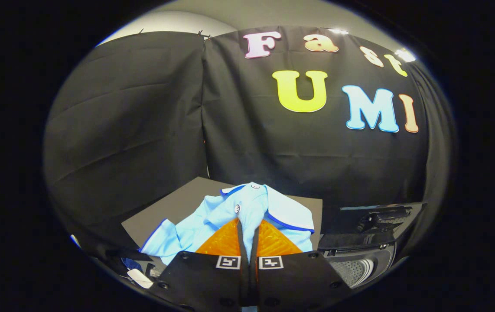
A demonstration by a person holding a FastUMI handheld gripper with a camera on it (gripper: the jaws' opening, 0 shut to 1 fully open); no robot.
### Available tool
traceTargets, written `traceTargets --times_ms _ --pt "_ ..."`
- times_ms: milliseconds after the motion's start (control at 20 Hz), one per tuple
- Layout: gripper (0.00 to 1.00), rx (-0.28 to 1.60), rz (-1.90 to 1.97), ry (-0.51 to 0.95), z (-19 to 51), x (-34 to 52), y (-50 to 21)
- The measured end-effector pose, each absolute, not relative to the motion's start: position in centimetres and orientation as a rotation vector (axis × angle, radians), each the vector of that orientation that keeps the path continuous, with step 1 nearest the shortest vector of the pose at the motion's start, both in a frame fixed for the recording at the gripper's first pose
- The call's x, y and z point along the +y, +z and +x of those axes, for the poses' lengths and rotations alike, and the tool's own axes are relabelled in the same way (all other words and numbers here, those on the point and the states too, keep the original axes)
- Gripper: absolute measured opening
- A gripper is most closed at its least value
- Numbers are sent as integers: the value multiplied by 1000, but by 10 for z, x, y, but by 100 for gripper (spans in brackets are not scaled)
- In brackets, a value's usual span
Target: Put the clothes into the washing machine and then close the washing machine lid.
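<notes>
The gripper has two orange fingers with a bumpy, ridged skin. They are squeezed close together and pinch a fold of the shirt between them, right along the button strip.

The shirt is soft, light blue cloth with a thin dark blue line along its collar and sleeve edge. Two small round white buttons sit on the front strip. Its long way runs from the fingers toward the back wall, with the collar at the far end. One sleeve spreads out to the left of the fingers. The cloth is bunched and wrinkled.

The shirt is over a flat grey board, near the board's back edge and toward its right corner.

To the right of the fingers is the washing machine. Its dark lid stands open, and the shiny metal drum with tiny holes shows under it.
</notes>
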State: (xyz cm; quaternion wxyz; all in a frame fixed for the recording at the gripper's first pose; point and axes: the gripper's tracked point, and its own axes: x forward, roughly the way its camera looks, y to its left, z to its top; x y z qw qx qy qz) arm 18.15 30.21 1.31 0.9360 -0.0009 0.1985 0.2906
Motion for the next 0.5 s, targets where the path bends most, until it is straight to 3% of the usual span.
traceTargets --times_ms 500 --pt "1 325 -12 514 206 236 44"
